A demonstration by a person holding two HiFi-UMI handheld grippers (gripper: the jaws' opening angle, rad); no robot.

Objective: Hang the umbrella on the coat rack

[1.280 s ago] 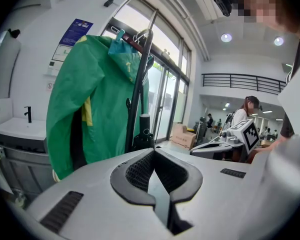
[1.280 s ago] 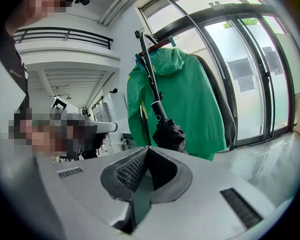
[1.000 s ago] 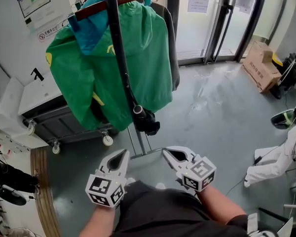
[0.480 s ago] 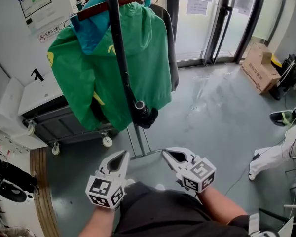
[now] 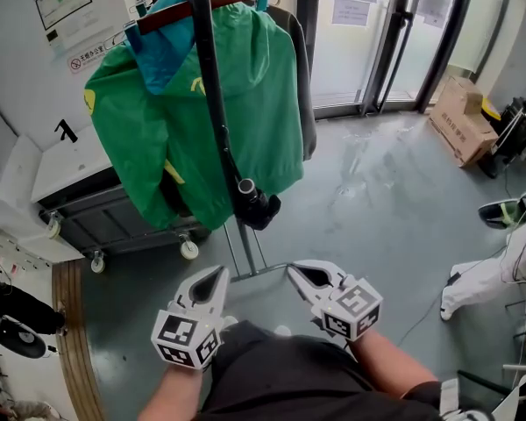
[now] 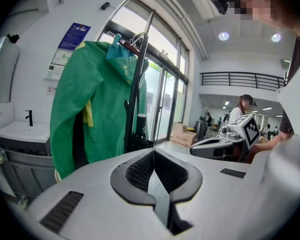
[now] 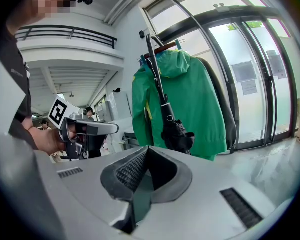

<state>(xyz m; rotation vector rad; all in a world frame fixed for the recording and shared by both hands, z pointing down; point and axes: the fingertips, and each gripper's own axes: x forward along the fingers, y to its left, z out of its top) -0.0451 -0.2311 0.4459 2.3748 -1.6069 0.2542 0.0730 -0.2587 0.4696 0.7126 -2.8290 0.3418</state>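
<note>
Jacket (image 5: pixel 256 103) is rendered in bright green, hood lining in teal, small marks in yellow. Umbrella (image 5: pixel 256 207) and coat rack (image 5: pixel 208 77) pole are seen in black. Left gripper (image 5: pixel 219 273) and right gripper (image 5: pixel 294 271) are finished in pale grey, with black ribbed pads and black-and-white square markers. Floor (image 5: pixel 377 200) is seen in glossy grey, box (image 5: pixel 460 117) in brown.

Coat rack (image 5: pixel 207 60) stands on grey floor (image 5: pixel 377 200); green jacket (image 5: pixel 254 103) and black umbrella (image 5: pixel 257 207) hang from it.
</note>
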